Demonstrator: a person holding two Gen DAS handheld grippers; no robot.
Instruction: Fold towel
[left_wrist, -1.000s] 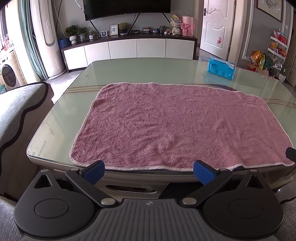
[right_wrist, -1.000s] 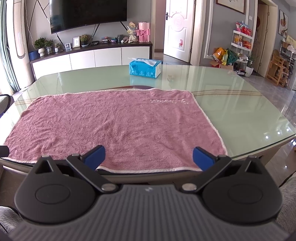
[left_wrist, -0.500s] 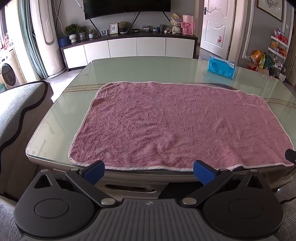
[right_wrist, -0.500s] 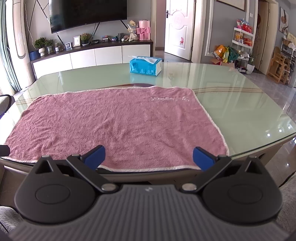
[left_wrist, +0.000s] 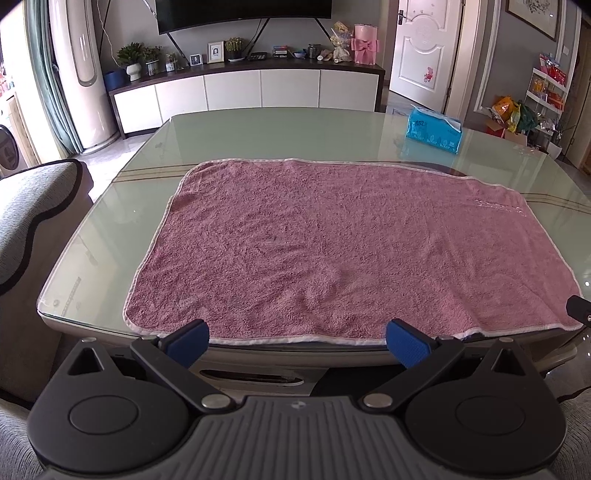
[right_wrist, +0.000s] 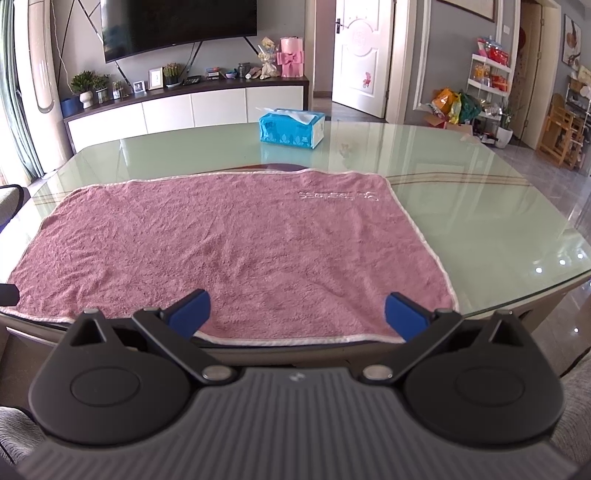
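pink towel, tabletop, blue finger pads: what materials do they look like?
Pink towel with white edging: looks like terry cloth, matte, with a nubby looped pile and soft creases.
Pale green tabletop: probably glass, glossy, mirroring the door and lights.
Blue finger pads on the left gripper: likely rubber or soft plastic, with a fine dotted texture; the exact material is unclear.

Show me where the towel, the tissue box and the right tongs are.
towel (left_wrist: 332, 251), left wrist view, middle of the cloth
tissue box (right_wrist: 291, 129), right wrist view, front face
right tongs (right_wrist: 297, 314), right wrist view, midway between tips
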